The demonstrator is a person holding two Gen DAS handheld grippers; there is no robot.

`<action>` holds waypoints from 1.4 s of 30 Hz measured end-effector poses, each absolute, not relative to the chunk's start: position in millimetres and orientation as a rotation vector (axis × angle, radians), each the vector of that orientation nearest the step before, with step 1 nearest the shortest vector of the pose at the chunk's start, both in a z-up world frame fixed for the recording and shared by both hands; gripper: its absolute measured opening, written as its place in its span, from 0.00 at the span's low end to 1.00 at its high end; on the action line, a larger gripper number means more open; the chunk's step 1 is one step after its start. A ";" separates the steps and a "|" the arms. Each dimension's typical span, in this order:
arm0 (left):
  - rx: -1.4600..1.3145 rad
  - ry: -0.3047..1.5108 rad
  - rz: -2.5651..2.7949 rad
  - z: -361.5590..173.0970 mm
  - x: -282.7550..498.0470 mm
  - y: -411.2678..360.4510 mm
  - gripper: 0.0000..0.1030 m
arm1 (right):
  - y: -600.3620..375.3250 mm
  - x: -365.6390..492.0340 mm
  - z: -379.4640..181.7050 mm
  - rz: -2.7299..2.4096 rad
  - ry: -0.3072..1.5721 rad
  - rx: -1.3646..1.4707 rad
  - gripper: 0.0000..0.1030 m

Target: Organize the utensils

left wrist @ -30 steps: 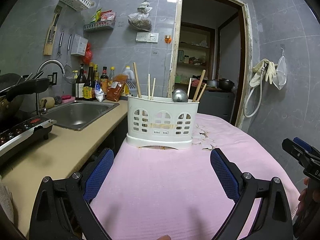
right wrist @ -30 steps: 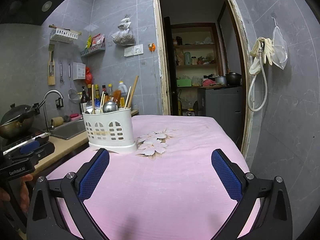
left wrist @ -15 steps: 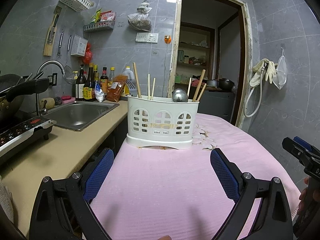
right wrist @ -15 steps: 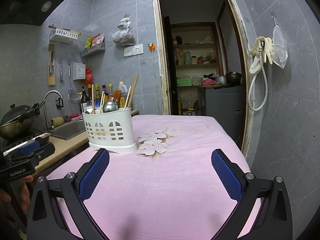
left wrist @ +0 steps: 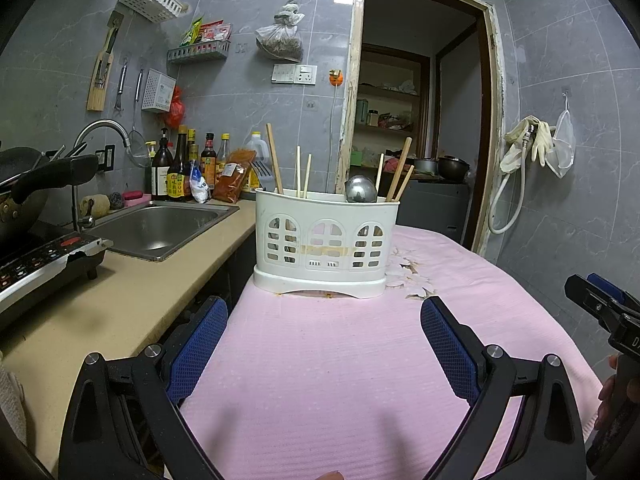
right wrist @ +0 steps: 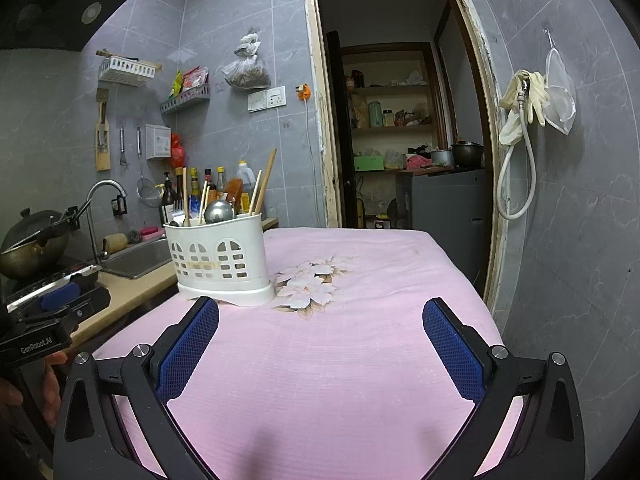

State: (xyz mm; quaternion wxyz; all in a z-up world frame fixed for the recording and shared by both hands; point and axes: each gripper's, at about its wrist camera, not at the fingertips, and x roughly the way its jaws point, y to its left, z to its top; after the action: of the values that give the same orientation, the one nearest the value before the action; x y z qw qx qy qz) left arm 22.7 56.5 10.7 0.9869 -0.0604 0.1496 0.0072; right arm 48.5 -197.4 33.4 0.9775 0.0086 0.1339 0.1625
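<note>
Left wrist view: left tool (left wrist: 323,328) spread wide, nothing between the pads, hovering low over the pink cloth (left wrist: 320,380) on the surface. Caddy (left wrist: 326,242) stands upright at frame centre, straight ahead of the tool and apart from it. It already holds the utensils: chopsticks (left wrist: 275,160) sticking up on the left, more chopsticks on the right, a ladle (left wrist: 361,190) bowl-up right of centre. A fork's tines show just behind the rim, upper left of the caddy; can't tell if the fork is inside it. Right tool (left wrist: 604,312) only partly visible at the right edge.

Right wrist view: right tool (right wrist: 320,330) also spread wide and empty, over the cloth in the lower half of the frame. Caddy (right wrist: 219,254) sits left of centre, just beside the flower print (right wrist: 310,286). Ladle (right wrist: 219,212) and chopsticks (right wrist: 265,182) poke above its rim. No loose utensils visible anywhere on the cloth. Left tool body at lower left edge, with a hand on it.

Judgement: sorting looks done or nearly so. Everything visible is in the caddy, both tools free. Which compartment holds what can't be checked from here; the interior is hidden. Only possible leftover: re-sorting between compartments, if required.
</note>
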 end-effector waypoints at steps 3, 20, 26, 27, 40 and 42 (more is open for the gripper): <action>-0.122 0.300 0.014 10.8 22.7 56.6 0.92 | -197.4 48.5 33.7 0.326 0.269 0.018 1.00; -0.115 0.296 0.017 9.9 23.8 54.6 0.92 | -196.9 48.4 33.7 0.326 0.270 0.018 1.00; -0.115 0.296 0.016 9.7 23.6 54.3 0.92 | -196.3 48.3 33.7 0.326 0.271 0.019 1.00; -0.115 0.297 0.017 9.7 23.6 54.4 0.92 | -196.3 48.2 33.7 0.326 0.271 0.019 1.00; -0.114 0.295 0.017 9.8 23.3 53.5 0.92 | -195.6 48.3 33.5 0.325 0.270 0.022 1.00; -0.115 0.295 0.017 9.8 23.6 53.8 0.92 | -195.2 48.1 33.5 0.326 0.271 0.023 1.00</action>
State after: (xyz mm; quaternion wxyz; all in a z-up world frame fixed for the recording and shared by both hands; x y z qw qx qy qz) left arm 23.6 53.8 9.8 0.9874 -0.0574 0.1470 0.0085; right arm 48.1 -195.2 33.5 0.9775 0.0116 0.1343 0.1620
